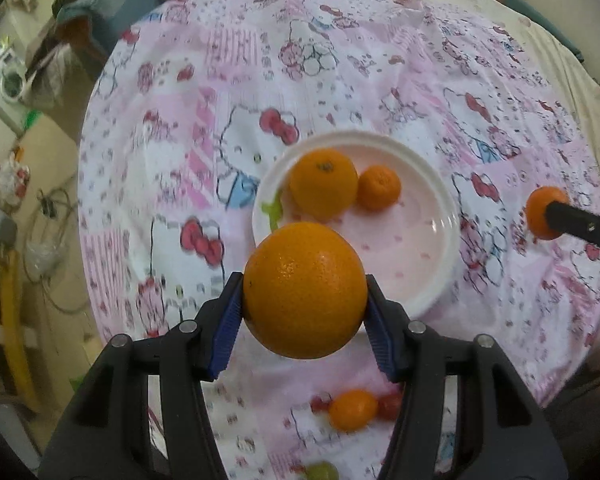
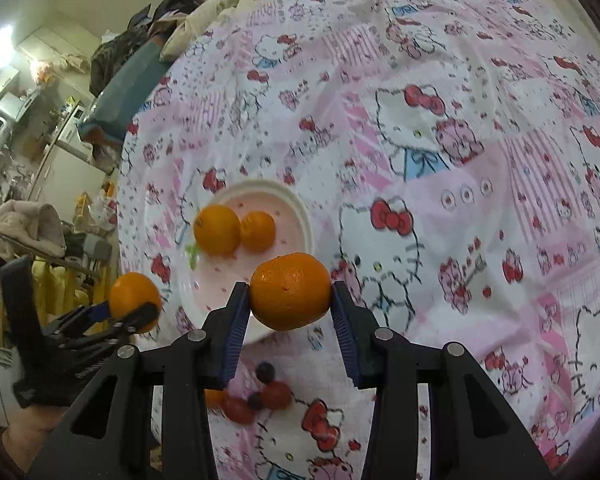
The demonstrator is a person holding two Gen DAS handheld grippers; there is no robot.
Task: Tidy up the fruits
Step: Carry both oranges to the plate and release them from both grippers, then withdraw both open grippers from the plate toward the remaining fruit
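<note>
My left gripper (image 1: 305,294) is shut on a large orange (image 1: 305,290) and holds it above the near rim of a white plate (image 1: 440,208). The plate holds an orange (image 1: 324,182) and a small mandarin (image 1: 379,187). My right gripper (image 2: 290,296) is shut on a mandarin (image 2: 291,290) beside the plate's (image 2: 300,212) near right rim. The left gripper (image 2: 134,312) with its orange (image 2: 134,300) shows at the left of the right wrist view. The right gripper's mandarin (image 1: 540,212) shows at the right of the left wrist view.
A pink Hello Kitty cloth (image 2: 460,160) covers the table. A small orange fruit (image 1: 352,410), red cherry tomatoes (image 2: 276,394), dark berries (image 2: 265,371) and a green grape (image 1: 322,472) lie on the cloth near me. Room clutter stands beyond the table's left edge.
</note>
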